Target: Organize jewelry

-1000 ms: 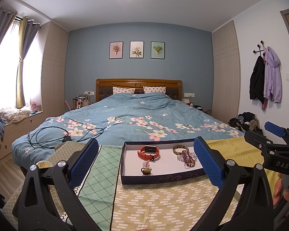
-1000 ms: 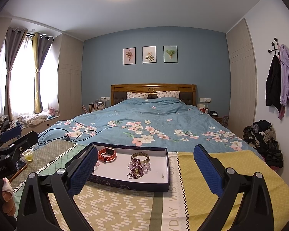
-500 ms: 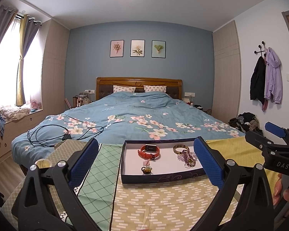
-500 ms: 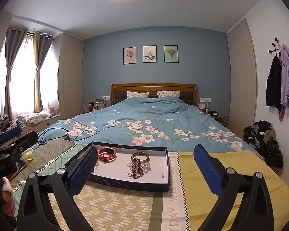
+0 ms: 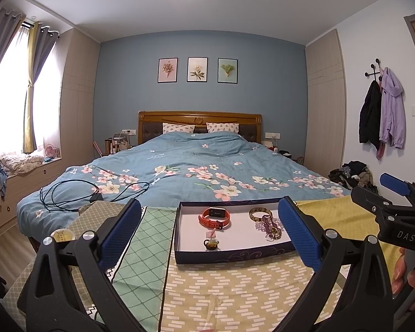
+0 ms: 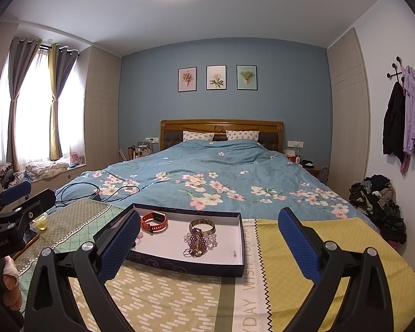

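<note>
A shallow dark-blue box (image 5: 235, 256) (image 6: 179, 264) with a white floor lies on the patterned cloth. Inside are an orange watch (image 5: 214, 217) (image 6: 154, 222), a gold bangle (image 5: 259, 212) (image 6: 202, 225), a purple bead cluster (image 5: 269, 224) (image 6: 199, 242) and a small dark-green ring (image 5: 211, 244). My left gripper (image 5: 207, 233) hovers open just short of the box, nothing between its fingers. My right gripper (image 6: 209, 244) is open too, its left finger over the box's near-left corner. Each gripper shows at the edge of the other's view.
The patterned cloth (image 5: 221, 290) covers a table at the foot of a blue floral bed (image 5: 196, 174). A small yellow-lidded jar (image 5: 62, 234) (image 6: 40, 221) stands on the cloth at the left. Black cables (image 5: 77, 193) lie on the bed. A person's hand (image 5: 409, 274) holds the right gripper.
Both views have crept slightly; the box sits a touch lower in frame. Both grippers stay open and empty.
</note>
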A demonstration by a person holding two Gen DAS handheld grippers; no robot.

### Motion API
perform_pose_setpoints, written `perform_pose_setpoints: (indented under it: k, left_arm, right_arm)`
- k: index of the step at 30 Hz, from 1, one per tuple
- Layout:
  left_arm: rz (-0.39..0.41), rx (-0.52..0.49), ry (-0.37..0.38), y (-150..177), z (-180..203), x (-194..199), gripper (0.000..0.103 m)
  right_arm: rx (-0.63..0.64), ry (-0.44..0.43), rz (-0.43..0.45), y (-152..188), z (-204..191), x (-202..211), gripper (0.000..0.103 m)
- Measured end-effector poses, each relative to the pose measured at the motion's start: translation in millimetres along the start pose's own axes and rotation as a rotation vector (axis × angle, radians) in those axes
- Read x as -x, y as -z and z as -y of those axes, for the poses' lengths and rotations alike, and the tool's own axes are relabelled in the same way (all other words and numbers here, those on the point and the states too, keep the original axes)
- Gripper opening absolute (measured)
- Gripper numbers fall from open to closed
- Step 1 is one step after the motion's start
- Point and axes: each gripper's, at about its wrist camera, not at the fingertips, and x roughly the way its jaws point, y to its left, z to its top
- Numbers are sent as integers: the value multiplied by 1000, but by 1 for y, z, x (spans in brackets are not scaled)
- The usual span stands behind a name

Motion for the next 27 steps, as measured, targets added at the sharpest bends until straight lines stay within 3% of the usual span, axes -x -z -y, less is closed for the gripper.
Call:
perform_pose_setpoints:
  k: [20, 23, 27]
  left_arm:
    - [-16, -22, -6, 5, 2, -4, 97]
    - [-85, -20, -15, 10, 0, -16, 97]
    - [-214, -13, -20, 20, -11, -44, 97]
  right_arm:
    - [-1, -7, -28, 4, 4, -5, 96]
    - [0, -4, -89, 10, 17, -15, 96]
    - [2, 52, -299, 31, 59, -54, 96]
